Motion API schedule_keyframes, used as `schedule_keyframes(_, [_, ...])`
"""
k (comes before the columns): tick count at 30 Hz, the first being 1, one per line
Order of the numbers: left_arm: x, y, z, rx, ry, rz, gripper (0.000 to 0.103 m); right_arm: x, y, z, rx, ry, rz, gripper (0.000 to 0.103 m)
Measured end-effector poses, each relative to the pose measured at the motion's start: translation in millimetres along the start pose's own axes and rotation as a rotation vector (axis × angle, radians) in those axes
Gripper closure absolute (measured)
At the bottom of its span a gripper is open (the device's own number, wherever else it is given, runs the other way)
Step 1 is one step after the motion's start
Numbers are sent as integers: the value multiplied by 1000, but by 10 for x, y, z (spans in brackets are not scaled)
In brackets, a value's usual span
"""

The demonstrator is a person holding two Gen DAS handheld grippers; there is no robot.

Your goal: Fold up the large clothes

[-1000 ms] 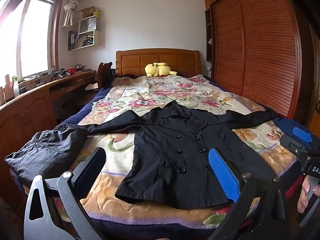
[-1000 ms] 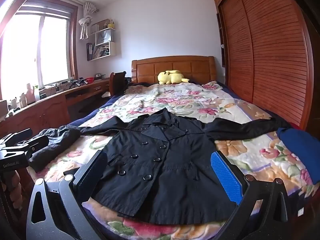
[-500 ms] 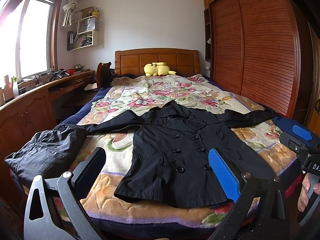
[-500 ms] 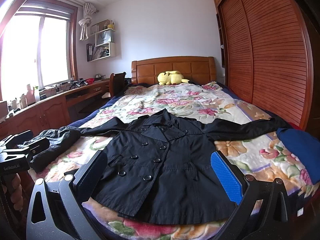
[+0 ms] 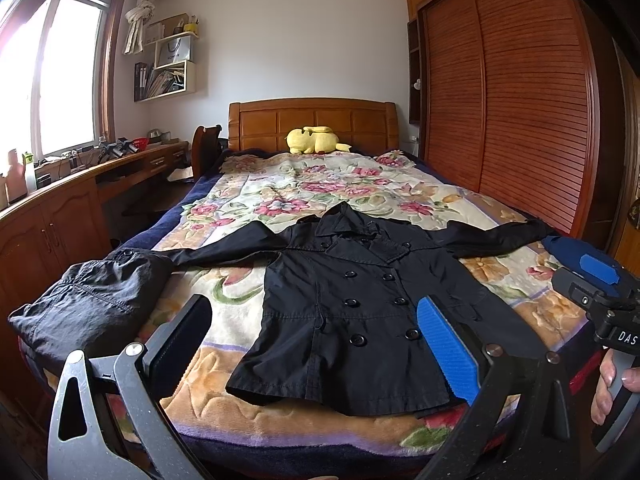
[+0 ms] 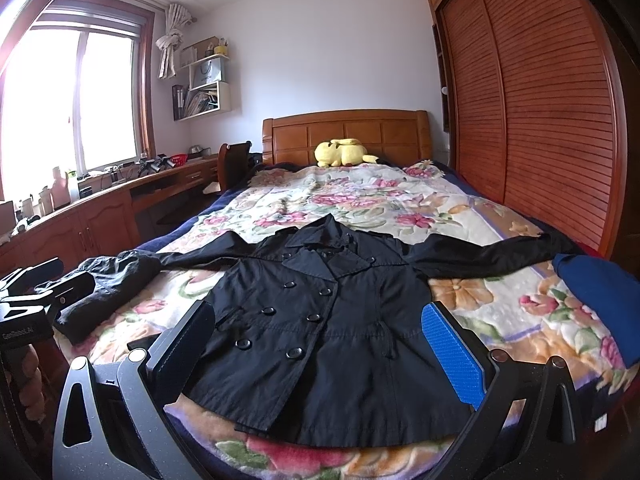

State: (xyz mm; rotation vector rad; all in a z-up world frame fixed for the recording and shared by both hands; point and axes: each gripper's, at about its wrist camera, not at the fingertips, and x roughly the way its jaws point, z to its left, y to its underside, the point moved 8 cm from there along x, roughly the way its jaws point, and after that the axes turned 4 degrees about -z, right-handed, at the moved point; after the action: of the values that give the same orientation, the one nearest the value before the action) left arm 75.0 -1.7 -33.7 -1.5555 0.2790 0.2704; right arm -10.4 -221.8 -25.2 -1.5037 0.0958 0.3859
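A black double-breasted coat (image 5: 356,312) is laid flat, sleeves spread, at the foot edge of the floral-blanketed bed (image 5: 332,188). The left gripper (image 5: 316,344) and right gripper (image 6: 320,344) are held spread wide, gripping nothing.

Your black coat (image 6: 328,320) is a smooth, tightly woven cloth with a faint sheen, and its buttons (image 6: 295,353) are glossy. Under it, the flowered blanket (image 5: 320,184) looks thick, plush and matt. The headboard (image 5: 312,120) and slatted wardrobe doors (image 6: 540,120) are polished wood. Your left tool (image 5: 316,344) carries one ribbed blue plastic pad (image 5: 448,346) and one black pad, on speckled matt grey arms.
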Motion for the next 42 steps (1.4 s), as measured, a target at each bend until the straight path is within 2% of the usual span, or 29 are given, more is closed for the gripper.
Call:
schedule_keyframes(15, [-70,-78,-201,3,-1,-8,0,-35,-17,3,-4,-3,-8,0])
schedule_keyframes(31, [-79,-72,-195,2,-1,-12,0,-48,-20,7,-8,-13,-12,0])
schedule_keyframes(37, [-174,-161,-260,2,0,-13,0,-18,14,13,-11,-17,-5,0])
schedule_keyframes(42, [-139,-136,-261,-4,-4,6,0,59,55,0,-9,-19,11,0])
